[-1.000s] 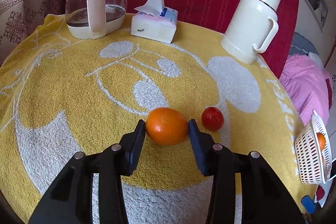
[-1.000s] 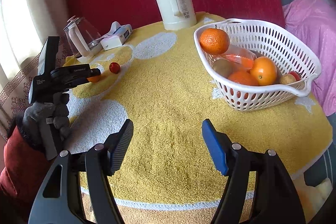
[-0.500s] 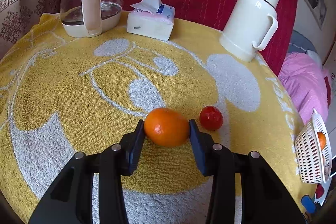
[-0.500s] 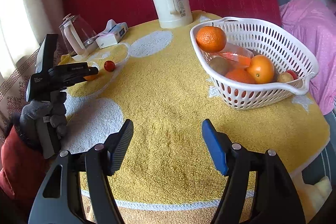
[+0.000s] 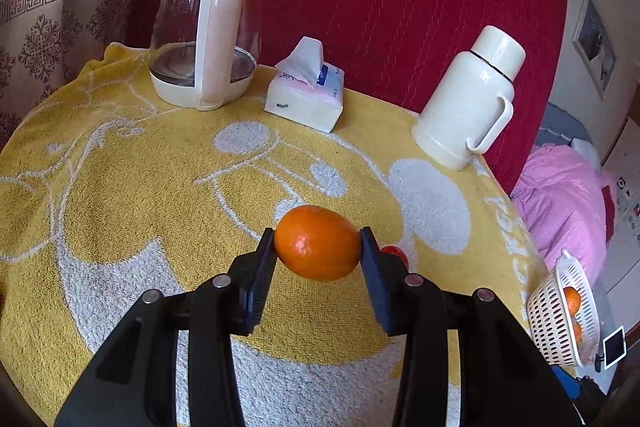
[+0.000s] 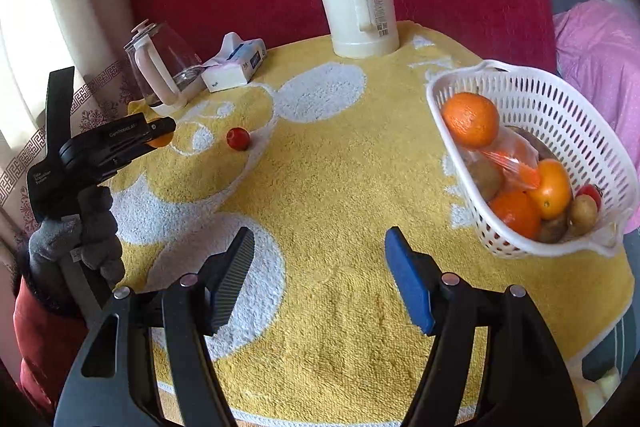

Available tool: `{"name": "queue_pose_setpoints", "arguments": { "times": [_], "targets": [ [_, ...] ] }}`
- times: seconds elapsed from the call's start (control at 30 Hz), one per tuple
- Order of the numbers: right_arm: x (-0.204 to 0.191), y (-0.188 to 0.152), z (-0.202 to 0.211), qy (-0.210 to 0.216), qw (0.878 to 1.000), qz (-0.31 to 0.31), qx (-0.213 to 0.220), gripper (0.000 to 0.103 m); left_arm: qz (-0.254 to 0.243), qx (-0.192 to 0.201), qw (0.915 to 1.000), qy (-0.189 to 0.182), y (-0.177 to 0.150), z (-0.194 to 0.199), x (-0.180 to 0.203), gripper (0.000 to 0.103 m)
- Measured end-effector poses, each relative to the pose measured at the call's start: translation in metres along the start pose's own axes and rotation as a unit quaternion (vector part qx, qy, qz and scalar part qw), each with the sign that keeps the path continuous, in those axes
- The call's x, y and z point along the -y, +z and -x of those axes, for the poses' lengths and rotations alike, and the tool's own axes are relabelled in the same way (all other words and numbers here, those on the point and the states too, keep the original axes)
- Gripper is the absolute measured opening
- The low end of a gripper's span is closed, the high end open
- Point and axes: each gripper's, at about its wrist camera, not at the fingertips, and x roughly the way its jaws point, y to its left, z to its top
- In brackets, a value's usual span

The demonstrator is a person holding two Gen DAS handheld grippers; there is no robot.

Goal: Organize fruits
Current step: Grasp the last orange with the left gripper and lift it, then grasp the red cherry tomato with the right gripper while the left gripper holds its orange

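Orange (image 5: 317, 242) lifted off towel, clamped in left tool (image 5: 318, 247); right tool (image 6: 320, 281) spread wide.

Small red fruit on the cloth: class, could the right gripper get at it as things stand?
Probably yes: the right gripper is open and bare yellow cloth lies between it and the small red fruit.
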Motion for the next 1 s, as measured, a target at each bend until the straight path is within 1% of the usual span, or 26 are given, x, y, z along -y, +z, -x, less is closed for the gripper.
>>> {"name": "queue_pose_setpoints", "arguments": {
  "times": [0.07,0.2,0.3,0.47,0.57,0.67,0.7,0.73,0.77,0.83,0.87,0.93,1.0],
  "targets": [
    [-0.013,0.012,-0.013,0.002,1.0,0.018,-0.001,0.069,0.006,0.006,0.9999,0.011,0.002,0.002,-0.004,0.042],
    [-0.037,0.032,-0.047,0.016,0.999,0.042,-0.019,0.069,0.016,0.005,0.9993,0.033,0.003,0.0,-0.012,0.042],
    [-0.052,0.043,-0.074,0.014,0.997,0.062,-0.031,0.069,0.024,0.004,0.9985,0.049,0.004,-0.001,-0.019,0.042],
    [-0.067,0.056,-0.11,0.014,0.996,0.065,-0.054,0.07,0.032,0.005,0.9975,0.063,0.005,-0.004,-0.027,0.042],
    [-0.077,0.062,-0.124,0.012,0.995,0.075,-0.058,0.07,0.039,0.004,0.9969,0.068,0.005,-0.005,-0.031,0.042],
    [-0.087,0.069,-0.138,0.002,0.995,0.081,-0.056,0.068,0.045,0.003,0.9963,0.073,0.005,-0.006,-0.034,0.042],
    [-0.089,0.071,-0.142,0.001,0.995,0.082,-0.059,0.062,0.046,0.003,0.9962,0.074,0.006,-0.006,-0.035,0.042],
    [-0.091,0.073,-0.147,0.0,0.995,0.083,-0.062,0.059,0.046,0.004,0.996,0.076,0.006,-0.006,-0.036,0.042],
    [-0.093,0.074,-0.151,-0.002,0.994,0.083,-0.064,0.056,0.046,0.005,0.9959,0.077,0.006,-0.006,-0.036,0.042],
    [-0.096,0.076,-0.157,-0.007,0.994,0.086,-0.065,0.055,0.048,0.006,0.996,0.075,0.006,-0.005,-0.037,0.042],
    [-0.097,0.076,-0.16,-0.009,0.994,0.088,-0.067,0.05,0.049,0.005,0.9961,0.073,0.007,-0.005,-0.037,0.042],
    [-0.097,0.077,-0.166,-0.013,0.994,0.088,-0.069,0.046,0.05,0.005,0.9962,0.071,0.007,-0.005,-0.037,0.042],
    [-0.097,0.076,-0.169,-0.018,0.993,0.089,-0.072,0.037,0.05,0.004,0.9964,0.069,0.006,-0.005,-0.036,0.042]
  ]
}}
